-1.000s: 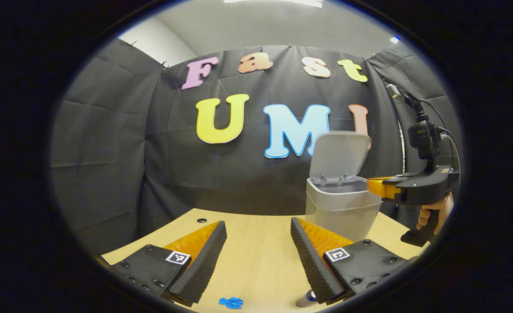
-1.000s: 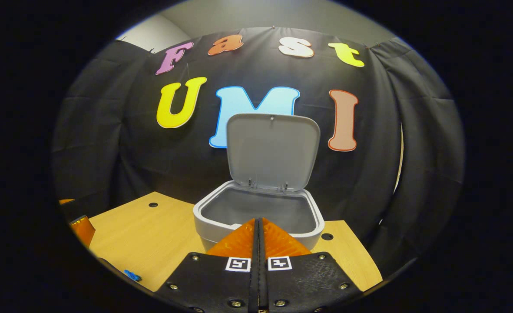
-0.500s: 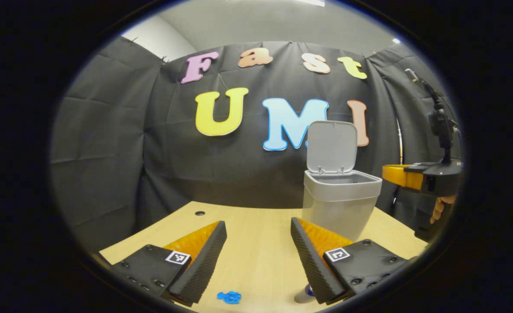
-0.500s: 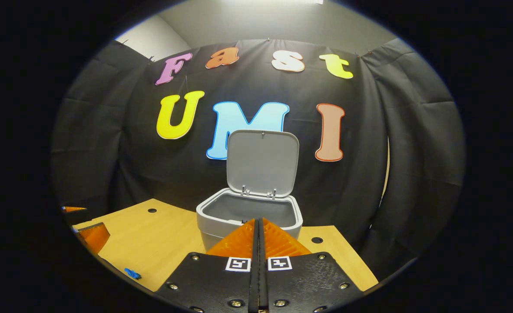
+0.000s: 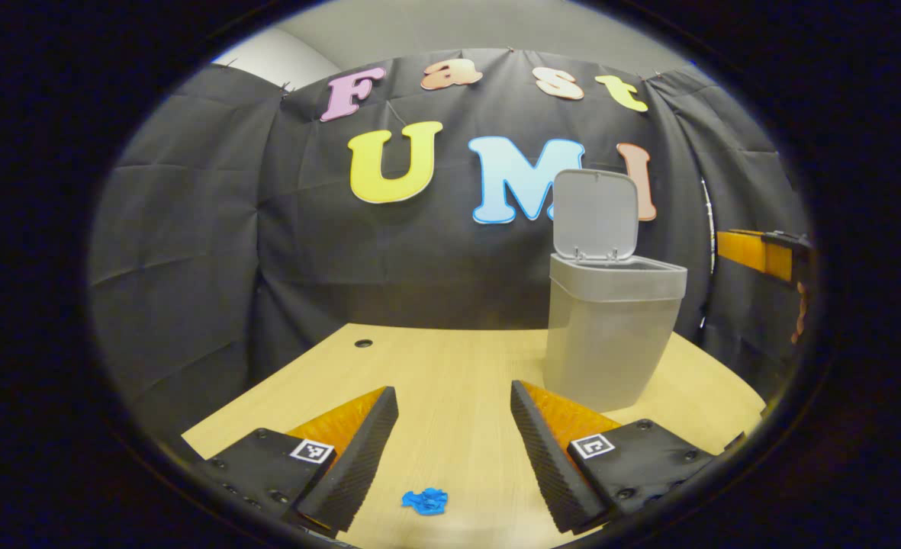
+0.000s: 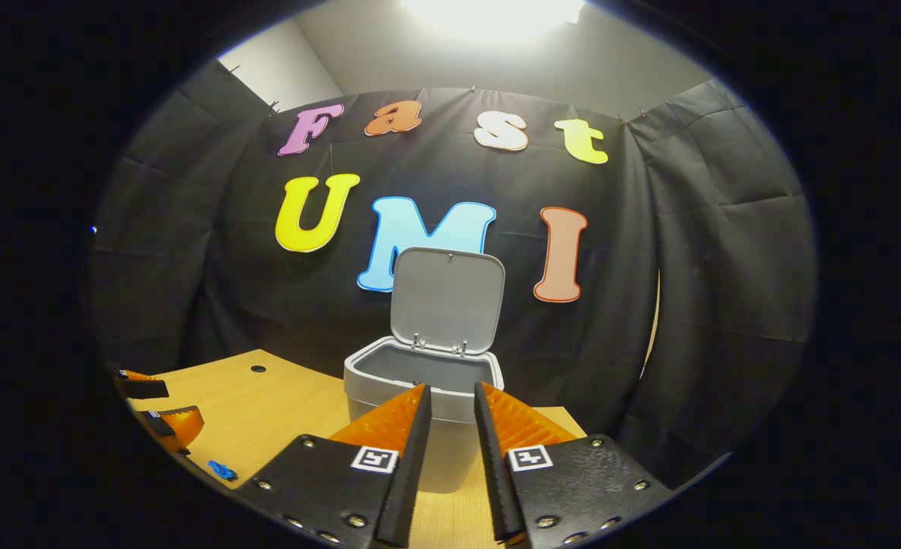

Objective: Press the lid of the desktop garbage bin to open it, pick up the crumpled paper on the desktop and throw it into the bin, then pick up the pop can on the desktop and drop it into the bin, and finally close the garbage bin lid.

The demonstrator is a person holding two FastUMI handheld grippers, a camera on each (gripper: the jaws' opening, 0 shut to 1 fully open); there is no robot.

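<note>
- Standing open at the far right of the wooden desktop point(image 5: 450, 374), the grey garbage bin point(image 5: 610, 335) has its lid point(image 5: 595, 215) tipped up and back against the booth wall; what lies inside cannot be made out from either view.
- A small blue crumpled paper point(image 5: 425, 501) lies on the desktop, near the front edge and well apart from the bin.
- The left gripper point(image 5: 450, 435) hovers just above that paper with its jaws spread wide and nothing between them; the paper sits just below and between its fingers, a little toward the left one.
- The right gripper point(image 6: 450, 450) is held off the bin's front, level with its rim, jaws parted by a narrow gap and empty.
- With the lid up and the paper on the desk, the paper pickup looks to be the step in hand.
- That calls for lowering the left gripper around the paper and closing gently, since the wad is small, light and flat to the wood, so the fingertips must nearly touch the surface.
</note>
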